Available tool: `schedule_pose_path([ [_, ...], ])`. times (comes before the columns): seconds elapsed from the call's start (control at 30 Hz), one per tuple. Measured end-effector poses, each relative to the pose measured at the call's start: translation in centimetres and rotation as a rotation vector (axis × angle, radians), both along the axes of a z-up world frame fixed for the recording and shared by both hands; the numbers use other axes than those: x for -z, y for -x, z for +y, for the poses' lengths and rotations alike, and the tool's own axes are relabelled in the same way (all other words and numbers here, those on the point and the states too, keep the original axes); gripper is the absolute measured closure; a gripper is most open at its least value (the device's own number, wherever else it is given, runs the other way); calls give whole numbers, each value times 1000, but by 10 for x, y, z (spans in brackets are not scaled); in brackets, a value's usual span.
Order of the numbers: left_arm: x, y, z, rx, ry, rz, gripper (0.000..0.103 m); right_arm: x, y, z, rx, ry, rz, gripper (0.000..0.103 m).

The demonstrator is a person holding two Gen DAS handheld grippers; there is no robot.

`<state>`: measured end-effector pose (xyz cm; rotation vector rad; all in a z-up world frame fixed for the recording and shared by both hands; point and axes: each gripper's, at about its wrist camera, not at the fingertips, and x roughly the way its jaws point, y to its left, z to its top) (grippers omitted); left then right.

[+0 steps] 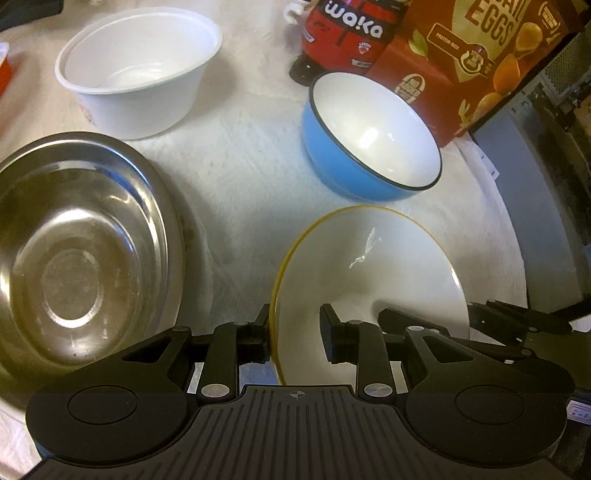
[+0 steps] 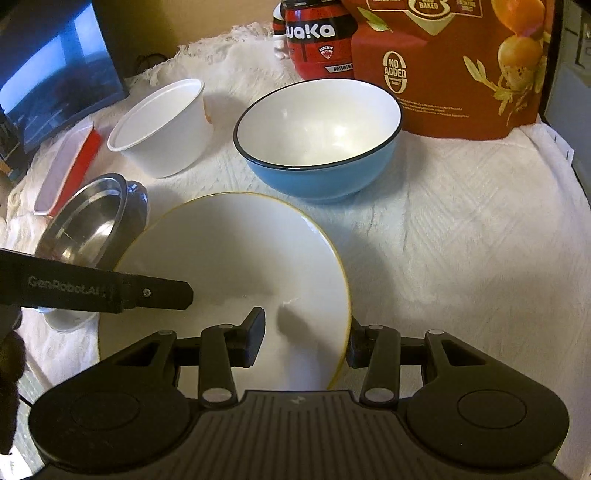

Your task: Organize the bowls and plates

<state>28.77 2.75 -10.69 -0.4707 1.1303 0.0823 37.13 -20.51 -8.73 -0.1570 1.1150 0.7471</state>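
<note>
The white plate [image 2: 229,266] is straddled at opposite rims on the desk [image 2: 461,240], the left claw [image 1: 295,336] part-open about its left edge, the right claw [image 2: 306,338] part-open about its right edge, neither seen clamped.

- A white textured cloth [image 2: 461,229] covered the table.
- A dark screen [image 2: 55,74] with a blue glare leaned at the far left.
- A brownish wall [image 2: 207,18] stood behind.
- Warm, soft light fell across everything.
</note>
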Motion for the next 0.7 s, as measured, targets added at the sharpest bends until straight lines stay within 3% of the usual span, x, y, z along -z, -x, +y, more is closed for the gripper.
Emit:
schedule_pose_path([
  [0.23, -1, 5, 2, 18, 6, 7, 72, -1, 6, 1, -3, -4, 2, 56],
  [0.57, -22, 12, 20, -12, 11, -72, 73, -19, 4, -1, -14, 8, -112, 55],
  [0.7, -43, 11, 34, -40, 17, -139, 73, -36, -14, -11, 33, -9, -186, 39],
])
